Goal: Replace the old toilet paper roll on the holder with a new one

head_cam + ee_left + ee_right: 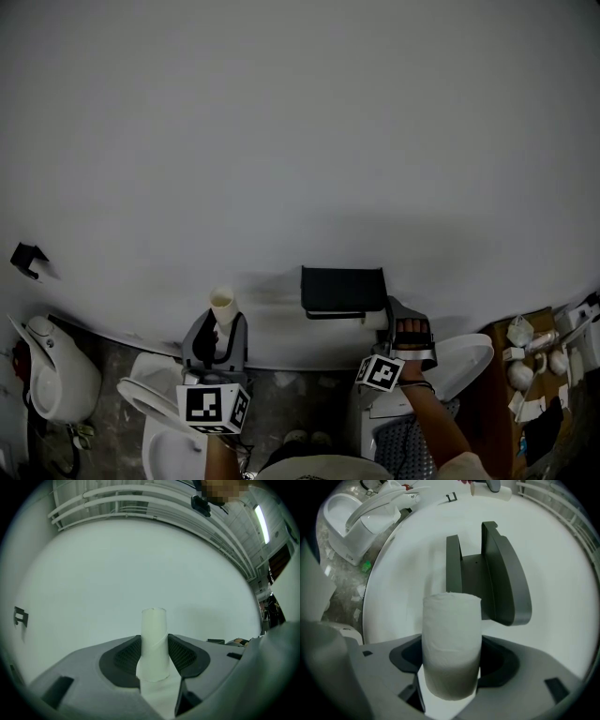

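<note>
My left tool [154,657] clamps the empty cardboard tube [154,632]. My right tool [452,663] clamps the fresh roll [451,634], near the holder [506,573].

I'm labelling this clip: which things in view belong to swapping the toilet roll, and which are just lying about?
Job: empty cardboard tube in the left gripper; new toilet paper roll in the right gripper; dark holder on the wall.
Lying about: white toilet at left; small black bracket on the wall; small clutter at far right.
</note>
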